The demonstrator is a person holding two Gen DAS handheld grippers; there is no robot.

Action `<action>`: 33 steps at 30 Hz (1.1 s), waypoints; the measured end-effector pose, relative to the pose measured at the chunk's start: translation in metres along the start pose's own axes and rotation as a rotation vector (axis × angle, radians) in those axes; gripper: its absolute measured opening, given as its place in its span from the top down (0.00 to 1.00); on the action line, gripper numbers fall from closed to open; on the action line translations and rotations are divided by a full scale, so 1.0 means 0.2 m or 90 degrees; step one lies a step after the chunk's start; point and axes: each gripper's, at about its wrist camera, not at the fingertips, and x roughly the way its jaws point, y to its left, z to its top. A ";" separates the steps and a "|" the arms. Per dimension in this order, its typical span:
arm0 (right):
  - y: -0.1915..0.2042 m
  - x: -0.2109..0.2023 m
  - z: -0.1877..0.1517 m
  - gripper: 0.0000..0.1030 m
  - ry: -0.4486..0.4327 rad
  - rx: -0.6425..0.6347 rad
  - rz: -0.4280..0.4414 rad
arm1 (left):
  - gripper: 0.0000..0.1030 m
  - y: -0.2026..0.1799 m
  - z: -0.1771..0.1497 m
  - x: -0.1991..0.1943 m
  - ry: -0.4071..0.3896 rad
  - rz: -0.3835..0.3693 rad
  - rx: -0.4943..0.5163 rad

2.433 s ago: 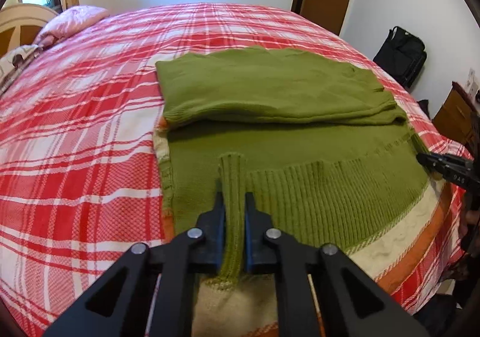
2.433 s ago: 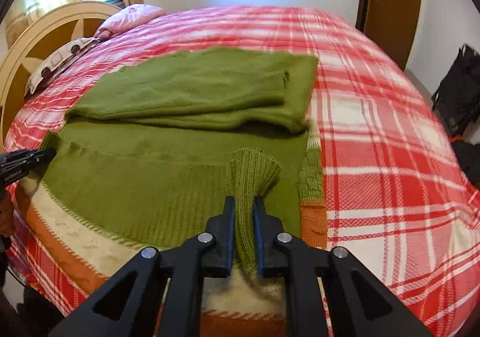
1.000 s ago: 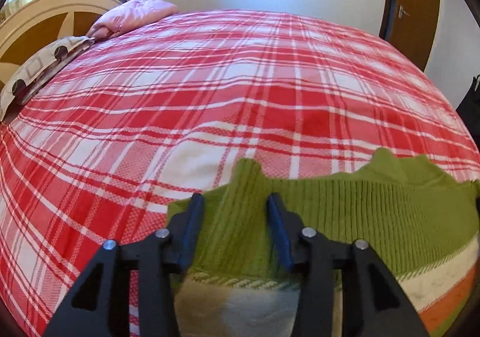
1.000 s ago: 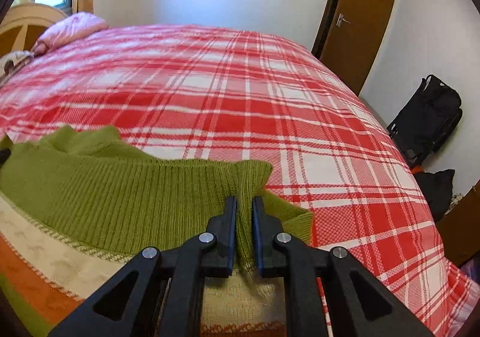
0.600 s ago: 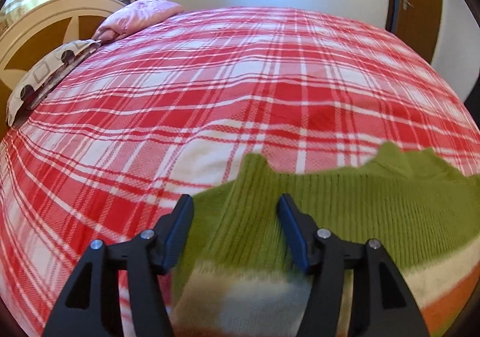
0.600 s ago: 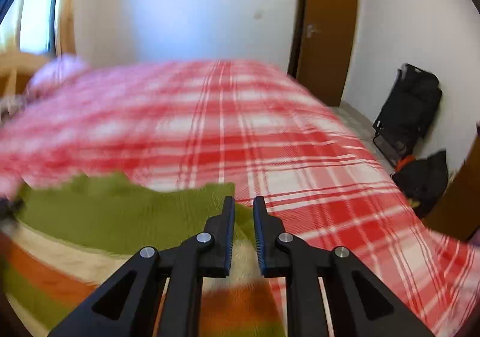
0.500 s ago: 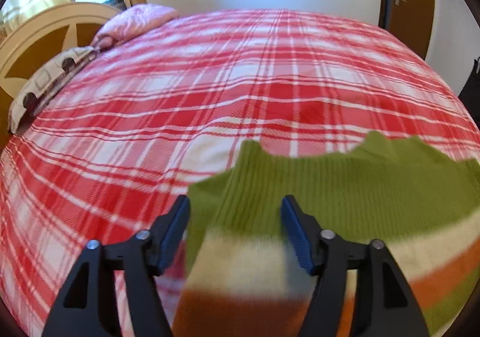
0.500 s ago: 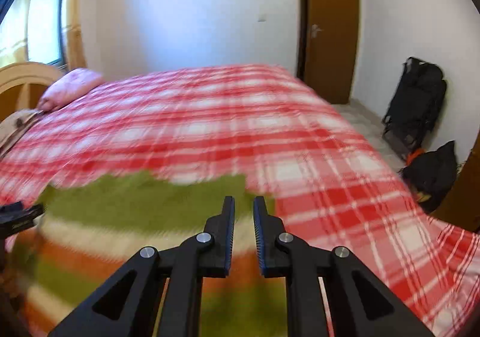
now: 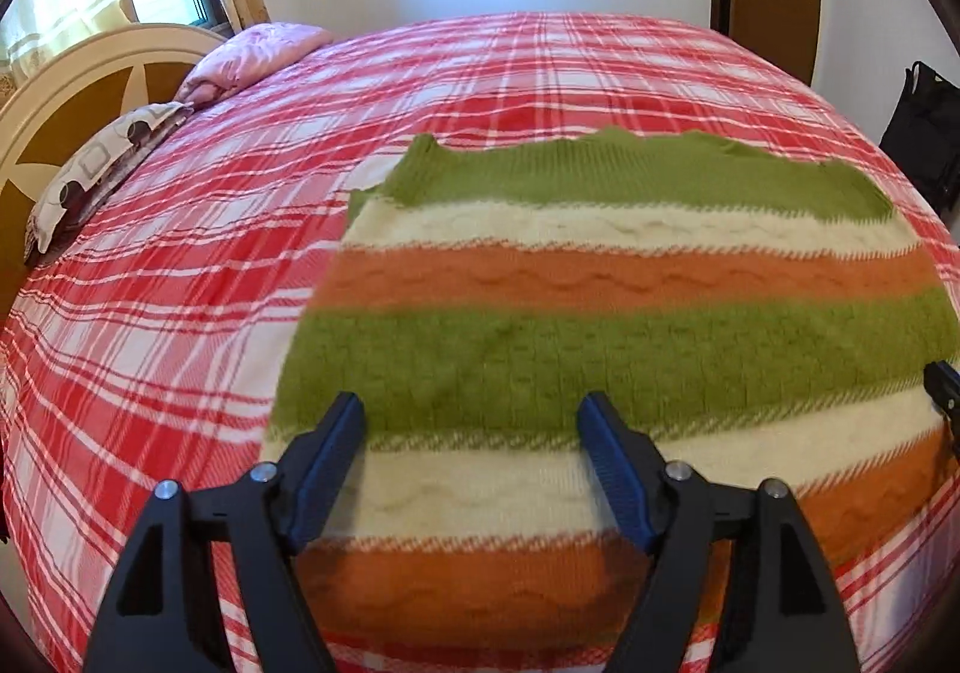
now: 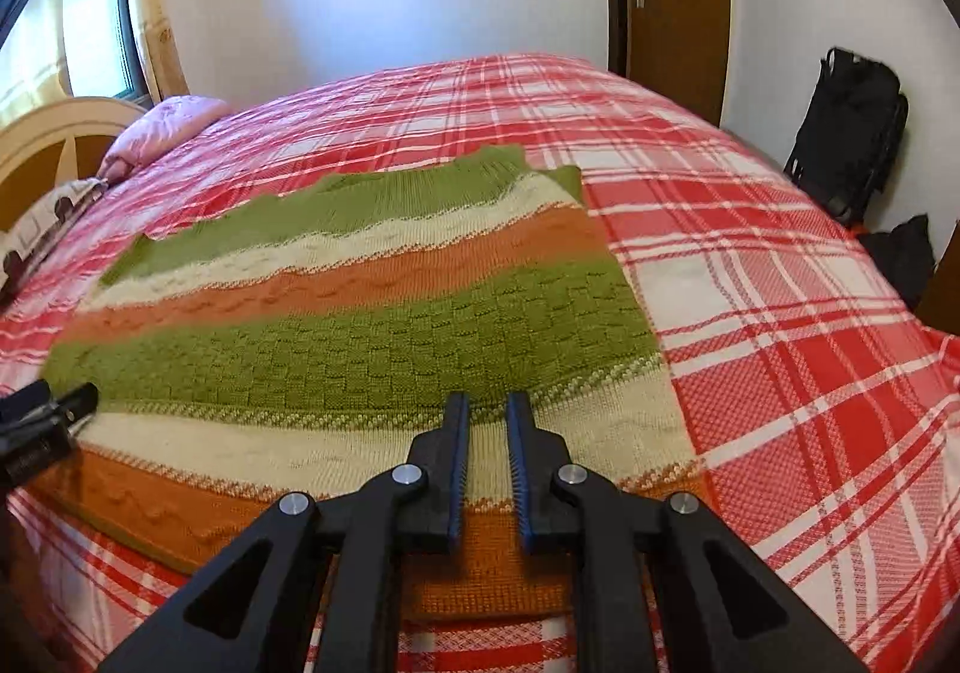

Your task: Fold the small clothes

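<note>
A knitted sweater [image 9: 600, 277] with green, cream and orange stripes lies folded flat on the red plaid bed; it also shows in the right wrist view [image 10: 372, 325]. Its green ribbed hem is at the far edge. My left gripper [image 9: 471, 421] is wide open and empty above the sweater's near left part. My right gripper [image 10: 487, 409] is empty above the sweater's near right part, its jaws a narrow gap apart. The left gripper's fingers [image 10: 66, 403] show at the left edge of the right wrist view. A tip of the right gripper [image 9: 942, 388] shows at the right edge of the left wrist view.
The bed [image 9: 240, 181] has a red and white plaid cover. A pink pillow [image 9: 258, 52] and a patterned pillow [image 9: 96, 163] lie by the round headboard [image 9: 60, 91] at far left. A brown door [image 10: 672, 1] and a black bag [image 10: 852, 133] stand at right.
Both grippers carried the green hem over to the far side, let it go and drew back. The left opened wide first. The right has now parted slightly. The sweater now lies folded with stripes up.
</note>
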 end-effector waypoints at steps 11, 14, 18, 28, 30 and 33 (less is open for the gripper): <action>-0.02 -0.01 -0.02 0.85 -0.017 0.018 0.018 | 0.00 0.05 -0.05 0.04 -0.031 0.025 -0.048; 0.05 -0.01 -0.02 0.82 -0.015 -0.027 -0.028 | 0.00 0.03 -0.06 0.04 -0.037 0.035 -0.044; 0.10 -0.02 -0.03 0.80 -0.014 -0.059 -0.063 | 0.00 0.04 -0.07 0.03 -0.038 0.032 -0.050; 0.13 0.00 -0.02 0.01 0.038 -0.067 0.043 | 0.00 0.06 -0.08 0.04 -0.035 0.014 -0.062; 0.18 0.01 -0.03 0.01 0.047 -0.106 0.008 | 0.00 0.06 -0.08 0.04 -0.035 0.014 -0.061; 0.16 0.01 -0.03 0.01 0.055 -0.076 0.012 | 0.00 0.05 -0.08 0.04 -0.035 0.013 -0.062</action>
